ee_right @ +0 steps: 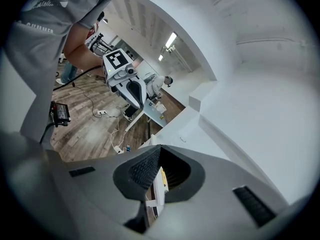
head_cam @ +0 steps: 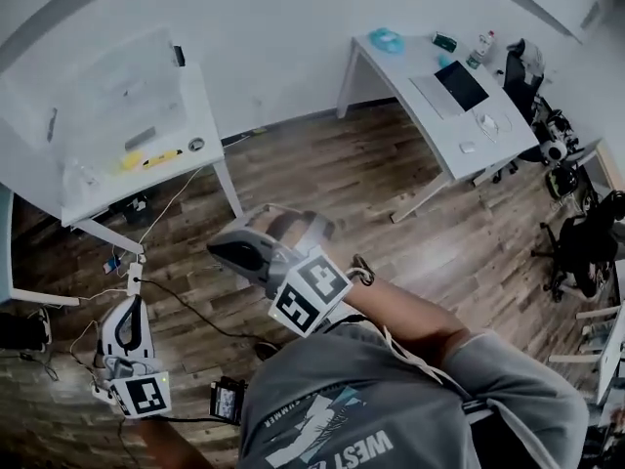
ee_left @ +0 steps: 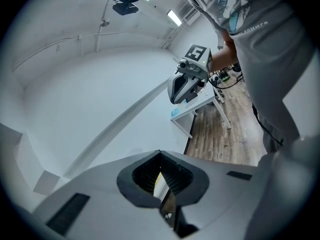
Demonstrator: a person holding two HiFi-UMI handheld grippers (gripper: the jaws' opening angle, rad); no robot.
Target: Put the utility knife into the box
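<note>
Since neither gripper has anything to carry yet, both are held low in front of the person, well short of the work. The left gripper [head_cam: 134, 279] hangs over the wood floor [head_cam: 391, 203], just on the near side of the table [head_cam: 195, 115] at the left. Its own view shows its fingers [ee_left: 145, 173] pressed together with nothing between them. The right gripper [head_cam: 223, 250] is further right and points toward that same table. Its fingers [ee_right: 142, 168] are likewise closed on nothing. Closed fingers suit an approach, I judge, but they will have to spread before any pick.

As far as it can be made out, the utility knife [head_cam: 162, 154] is the long yellow thing lying flat close to the table's near edge. It lies between a smaller yellow piece and a dark round thing [head_cam: 196, 145]. The box [head_cam: 129, 81] appears to be the clear container standing further back on the same table, apart from the knife. That placement probably keeps the transfer to a short lift away from the person.

With the knife outside the box and untouched, the task looks not yet begun. A second table [head_cam: 400, 71] at the far right carries a laptop [head_cam: 459, 84] and seems to play no part.
</note>
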